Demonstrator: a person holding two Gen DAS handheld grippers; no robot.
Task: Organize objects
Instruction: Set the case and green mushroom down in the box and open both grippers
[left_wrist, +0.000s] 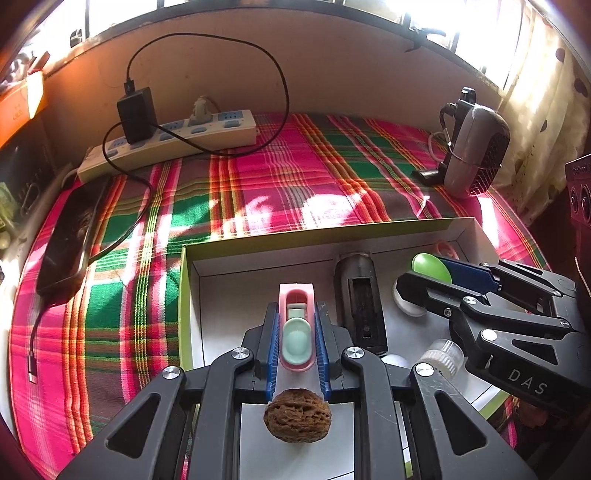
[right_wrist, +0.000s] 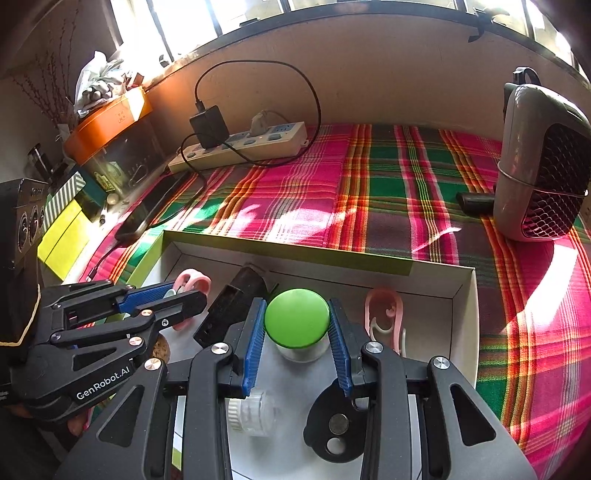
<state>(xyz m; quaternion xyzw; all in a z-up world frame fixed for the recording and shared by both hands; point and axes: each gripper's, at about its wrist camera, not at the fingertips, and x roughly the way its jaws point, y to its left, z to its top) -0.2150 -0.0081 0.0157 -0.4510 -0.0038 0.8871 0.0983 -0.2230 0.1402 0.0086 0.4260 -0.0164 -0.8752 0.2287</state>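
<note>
A white box with green edges (left_wrist: 258, 242) (right_wrist: 463, 291) sits on the plaid cloth. My left gripper (left_wrist: 297, 317) is shut on a pink and mint clip (left_wrist: 296, 325) inside the box's left part; it also shows in the right wrist view (right_wrist: 177, 295). My right gripper (right_wrist: 297, 319) is shut on the green lid of a small jar (right_wrist: 297, 317), seen in the left wrist view too (left_wrist: 430, 266). A walnut (left_wrist: 297, 413) lies just behind my left fingers. A black holder (left_wrist: 360, 302) lies between the two grippers.
In the box are also a pink clip (right_wrist: 384, 317), a clear vial (right_wrist: 251, 410) and a black round part (right_wrist: 336, 424). On the cloth stand a power strip with charger (left_wrist: 173, 136), a phone (left_wrist: 70, 240) at the left and a grey heater (right_wrist: 539, 162) at the right.
</note>
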